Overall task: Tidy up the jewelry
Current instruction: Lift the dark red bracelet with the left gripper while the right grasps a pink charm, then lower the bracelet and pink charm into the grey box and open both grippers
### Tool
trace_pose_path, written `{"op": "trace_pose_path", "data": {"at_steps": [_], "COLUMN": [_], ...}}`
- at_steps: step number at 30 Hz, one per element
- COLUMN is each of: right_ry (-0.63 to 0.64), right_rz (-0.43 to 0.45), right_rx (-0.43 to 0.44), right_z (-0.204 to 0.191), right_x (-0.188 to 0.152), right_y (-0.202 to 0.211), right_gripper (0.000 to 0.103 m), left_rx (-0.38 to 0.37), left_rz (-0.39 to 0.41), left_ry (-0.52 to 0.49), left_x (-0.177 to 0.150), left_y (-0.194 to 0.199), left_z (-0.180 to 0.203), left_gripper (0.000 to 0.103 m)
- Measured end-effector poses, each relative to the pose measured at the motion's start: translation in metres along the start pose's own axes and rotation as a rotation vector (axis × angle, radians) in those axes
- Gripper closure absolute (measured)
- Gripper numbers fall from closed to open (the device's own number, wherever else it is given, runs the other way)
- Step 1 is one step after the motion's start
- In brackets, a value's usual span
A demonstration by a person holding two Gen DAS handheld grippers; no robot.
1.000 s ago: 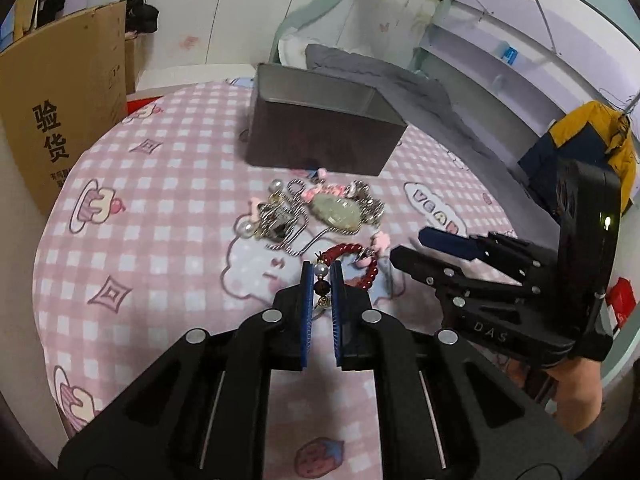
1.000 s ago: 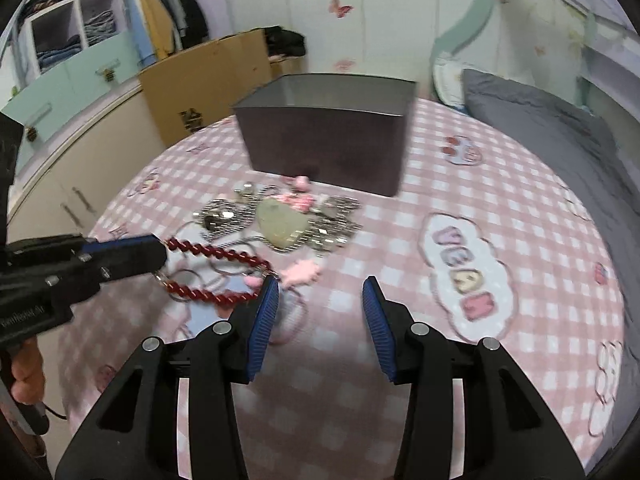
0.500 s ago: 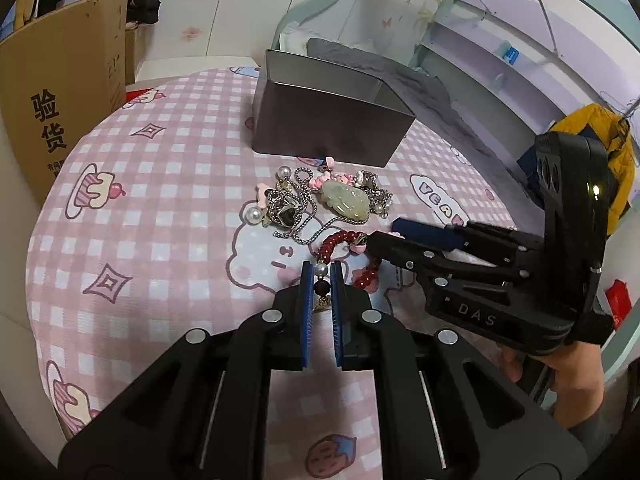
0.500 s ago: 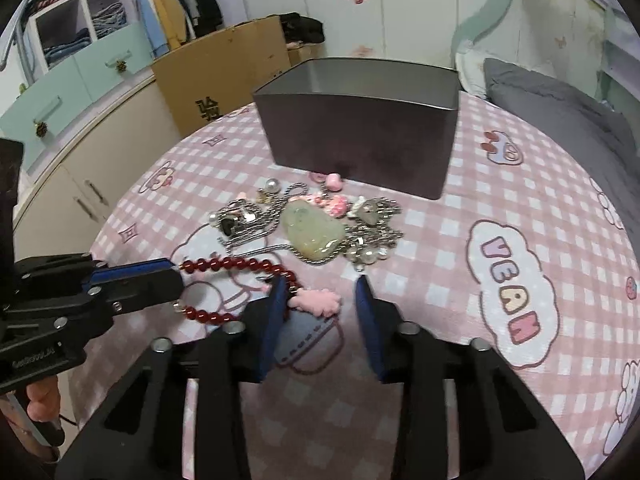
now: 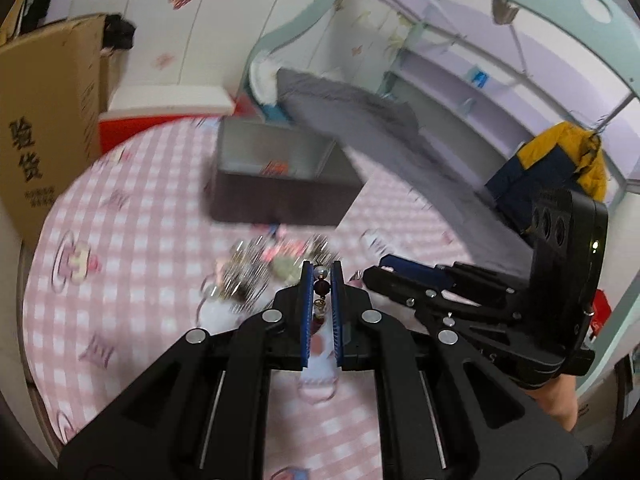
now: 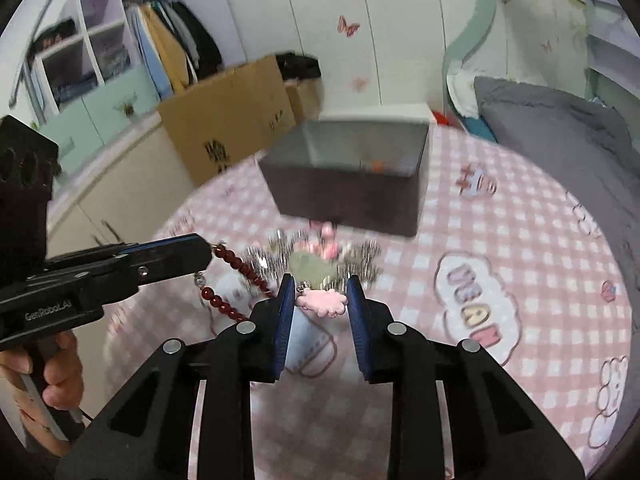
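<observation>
My left gripper (image 5: pixel 321 280) is shut on a red bead bracelet (image 6: pixel 236 268); a dark bead and a pearl (image 5: pixel 322 286) show between its fingers. The bracelet hangs above the table between both grippers. My right gripper (image 6: pixel 320 300) is shut on the bracelet's pink cloud charm (image 6: pixel 323 302). The left gripper also shows in the right wrist view (image 6: pixel 200 252). A blurred pile of chains with a pale green pendant (image 6: pixel 310 266) lies on the table below. The dark open box (image 6: pixel 352 184) stands behind it, with something small and orange inside.
The round table has a pink checked cloth (image 6: pixel 520 260). A cardboard box (image 5: pixel 44 120) stands beyond its left edge. A grey bed (image 6: pixel 560 128) lies to the right, a wardrobe (image 6: pixel 120 60) to the left.
Both grippers have risen, lifting the bracelet and charm off the table. My right gripper has closed on the pink charm. The view is blurred from motion.
</observation>
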State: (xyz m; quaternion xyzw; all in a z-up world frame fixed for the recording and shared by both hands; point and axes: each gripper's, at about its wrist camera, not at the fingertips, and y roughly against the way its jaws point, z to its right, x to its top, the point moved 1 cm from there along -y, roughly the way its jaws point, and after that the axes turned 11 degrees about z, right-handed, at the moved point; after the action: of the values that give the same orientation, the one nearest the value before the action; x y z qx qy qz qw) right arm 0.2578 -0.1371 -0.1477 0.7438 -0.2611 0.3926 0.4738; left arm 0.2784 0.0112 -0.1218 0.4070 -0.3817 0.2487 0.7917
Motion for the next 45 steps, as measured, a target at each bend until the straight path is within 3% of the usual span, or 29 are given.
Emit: {"op": "trace_pose_path", "data": {"at_steps": [8, 15, 19, 26, 36, 37, 38, 39, 40, 41, 45], "right_ry": [-0.034, -0.032, -0.026, -0.013, -0.028, -0.03, -0.031, -0.035, -0.039, -0.042, -0.058], "right_rz": [0.133, 0.175, 0.157, 0.072, 0.028, 0.026, 0.025, 0.024, 0.026, 0.026, 0.042], "right_rx": [-0.021, -0.05, -0.059, -0.076, -0.079, -0.078, -0.076, -0.075, -0.079, -0.075, -0.07], "right_z": [0.013, 0.026, 0.032, 0.035, 0.037, 0.037, 0.037, 0.037, 0.037, 0.038, 0.04], "right_x": [0.05, 0.083, 0.09, 0.078, 0.071, 0.071, 0.071, 0.071, 0.071, 0.071, 0.074], "right_y": [0.011, -0.012, -0.034, -0.071, -0.085, -0.085, -0.085, -0.085, -0.084, -0.084, -0.073], "right_gripper": [0.078, 0.078, 0.078, 0.078, 0.078, 0.078, 0.077, 0.078, 0.077, 0.077, 0.075], "left_rx": [-0.053, -0.045, -0.031, 0.028, 0.064, 0.068, 0.068, 0.068, 0.074, 0.073, 0.066], "left_rz": [0.116, 0.177, 0.149, 0.017, -0.054, -0.053, -0.053, -0.049, -0.038, -0.019, 0.005], "left_ry": [-0.055, -0.039, -0.031, -0.008, 0.017, 0.016, 0.016, 0.02, 0.026, 0.031, 0.017], "left_x": [0.058, 0.094, 0.099, 0.079, 0.069, 0.069, 0.069, 0.069, 0.07, 0.07, 0.074], "left_y": [-0.005, -0.037, -0.06, -0.108, -0.118, -0.116, -0.115, -0.113, -0.109, -0.105, -0.091], "left_z": [0.021, 0.008, -0.002, -0.026, -0.038, -0.039, -0.04, -0.041, -0.043, -0.044, -0.042], "left_gripper": [0.094, 0.094, 0.094, 0.094, 0.093, 0.088, 0.075, 0.069, 0.048, 0.044, 0.044]}}
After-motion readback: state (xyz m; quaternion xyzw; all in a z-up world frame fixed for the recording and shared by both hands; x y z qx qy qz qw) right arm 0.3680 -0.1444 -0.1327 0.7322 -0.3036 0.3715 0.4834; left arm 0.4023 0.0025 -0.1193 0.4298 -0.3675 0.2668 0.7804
